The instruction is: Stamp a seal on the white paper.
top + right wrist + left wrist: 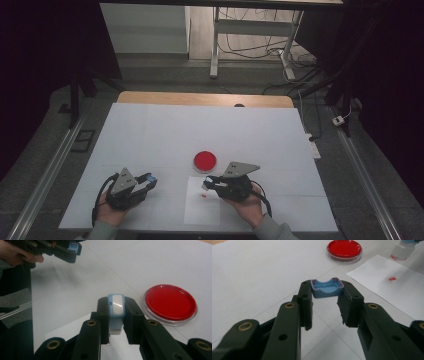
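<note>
High view: a person's two hands enter from the near edge of a white table [150, 135], each with a gripper. The left gripper [149, 179] rests near the table's near-left part, jaws pointing right. Its jaws are clamped on a blue cap [327, 287], held at the tips with its hollow side up; in the left gripper view the cap's rim shows a purple tinge.

The right gripper [206, 184] sits over the far edge of a white sheet [200, 210] lying flat on the table near the front, jaws pointing left toward the other gripper. Its jaws grip a small blue-and-white vial [116, 312], pinched on both sides; in the right gripper view the vial's pale face looks up between the pads, and its lower end hangs just above the sheet.

A round red dish [205, 161] stands on the table just beyond the right gripper, apart from both. A small red-marked label [392, 279] lies on the sheet, near the vial.

The two grippers are apart, the cap and the vial not touching.
</note>
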